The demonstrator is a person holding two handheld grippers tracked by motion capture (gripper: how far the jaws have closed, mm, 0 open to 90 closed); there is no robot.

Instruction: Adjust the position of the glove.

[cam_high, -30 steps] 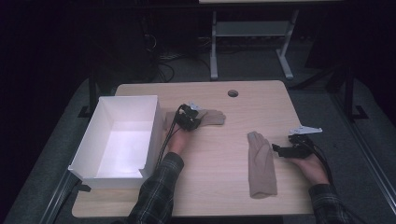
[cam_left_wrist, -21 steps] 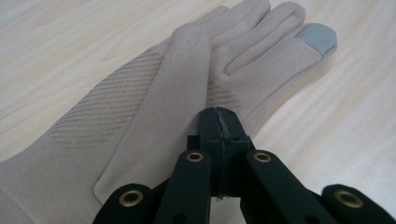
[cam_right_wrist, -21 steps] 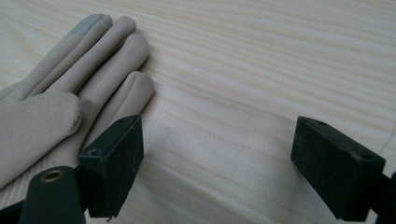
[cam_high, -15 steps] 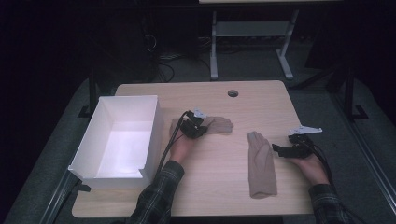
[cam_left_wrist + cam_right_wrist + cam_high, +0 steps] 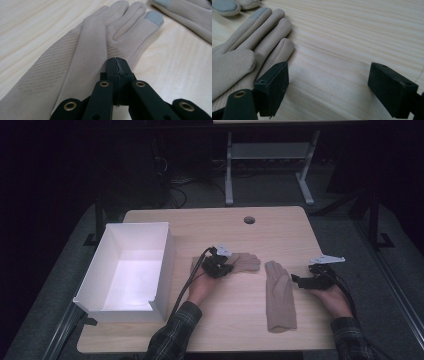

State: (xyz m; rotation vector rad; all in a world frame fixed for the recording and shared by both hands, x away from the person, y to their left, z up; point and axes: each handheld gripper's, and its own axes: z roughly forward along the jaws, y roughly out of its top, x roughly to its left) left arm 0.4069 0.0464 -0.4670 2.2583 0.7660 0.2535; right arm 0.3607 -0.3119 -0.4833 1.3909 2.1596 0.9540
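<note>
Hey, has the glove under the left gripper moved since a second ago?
Yes. The left gripper, shut on the glove, has dragged it away from the white box, toward the other glove.

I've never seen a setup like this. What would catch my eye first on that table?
Probably the two beige gloves on the wooden table: one glove lies near the middle with the left gripper on it, jaws shut, and the other glove lies flat beside the right gripper, whose jaws stand open. Next comes the big white box, bright and open-topped, at the table's left edge.
</note>
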